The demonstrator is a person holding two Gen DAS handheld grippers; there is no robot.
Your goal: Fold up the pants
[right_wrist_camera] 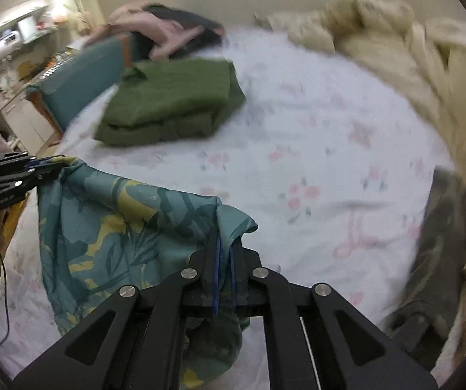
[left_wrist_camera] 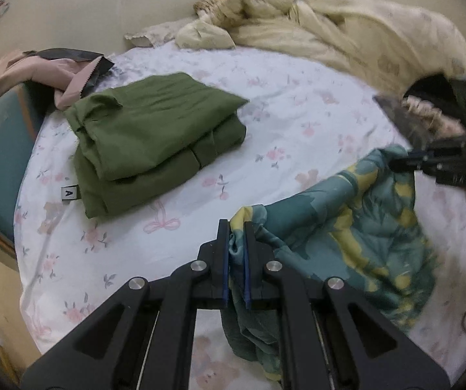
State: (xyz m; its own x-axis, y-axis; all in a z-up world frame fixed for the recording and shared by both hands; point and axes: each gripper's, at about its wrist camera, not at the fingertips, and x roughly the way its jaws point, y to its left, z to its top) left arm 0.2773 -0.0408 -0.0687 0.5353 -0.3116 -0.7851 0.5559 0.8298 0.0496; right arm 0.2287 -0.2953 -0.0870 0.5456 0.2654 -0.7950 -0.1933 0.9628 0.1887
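Quilt (left_wrist_camera: 346, 29) and folded green garment (left_wrist_camera: 155, 136) behind pants (left_wrist_camera: 346, 227).

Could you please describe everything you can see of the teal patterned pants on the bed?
The teal pants look like thin, soft fabric printed with dark-green leaves and yellow patches. They are unfolded and crumpled, stretched between the left gripper and the right gripper, each pinching a top corner. The middle sags and the lower part drapes onto the floral bedsheet, apart from the folded green garment.
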